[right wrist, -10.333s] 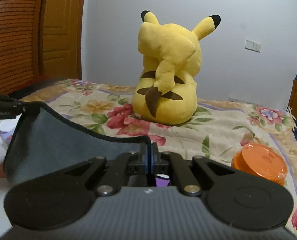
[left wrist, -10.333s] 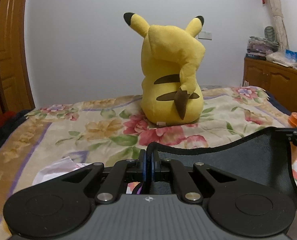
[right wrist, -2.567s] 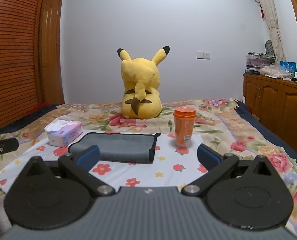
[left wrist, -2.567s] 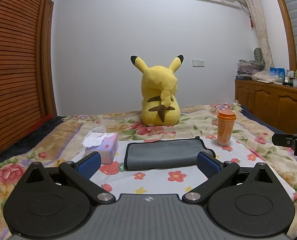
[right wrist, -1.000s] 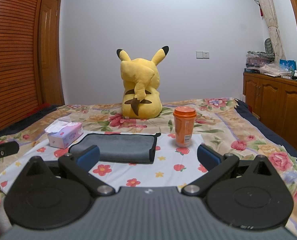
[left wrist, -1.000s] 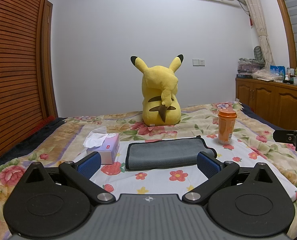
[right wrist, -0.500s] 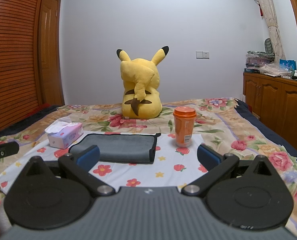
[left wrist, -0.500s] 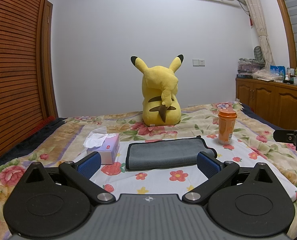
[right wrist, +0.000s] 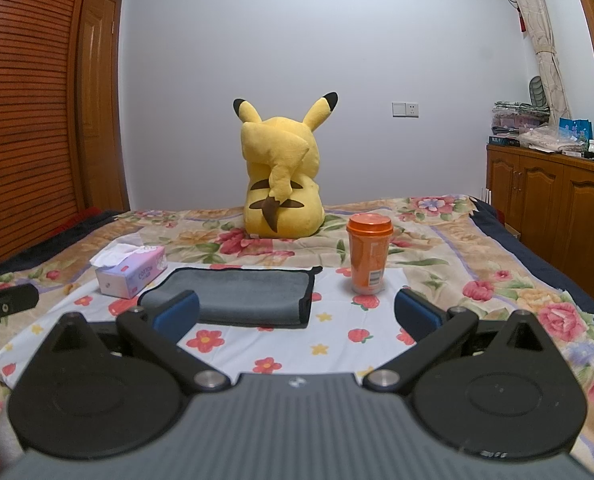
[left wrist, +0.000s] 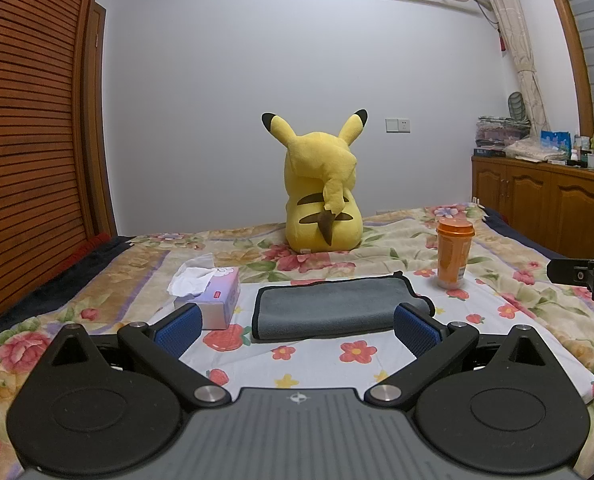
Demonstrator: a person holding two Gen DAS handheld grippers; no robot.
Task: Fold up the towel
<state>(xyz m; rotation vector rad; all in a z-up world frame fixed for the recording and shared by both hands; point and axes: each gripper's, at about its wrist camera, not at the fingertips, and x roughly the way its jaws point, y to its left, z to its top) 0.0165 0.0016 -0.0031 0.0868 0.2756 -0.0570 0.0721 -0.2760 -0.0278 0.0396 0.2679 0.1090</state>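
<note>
My left gripper and right gripper hover with jaws wide apart, empty, because the grey towel at frame centre already lies folded.

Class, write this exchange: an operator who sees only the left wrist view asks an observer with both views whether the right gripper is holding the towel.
Observer: No. The right gripper is open and empty.
Operator: How does the towel's right end look?
Observer: In the right wrist view, the towel shows stacked layers with black edging at that end.
Operator: Any print on the tissue box?
Observer: Yes. The side of the tissue box facing the right wrist camera reads COTTON.
</note>
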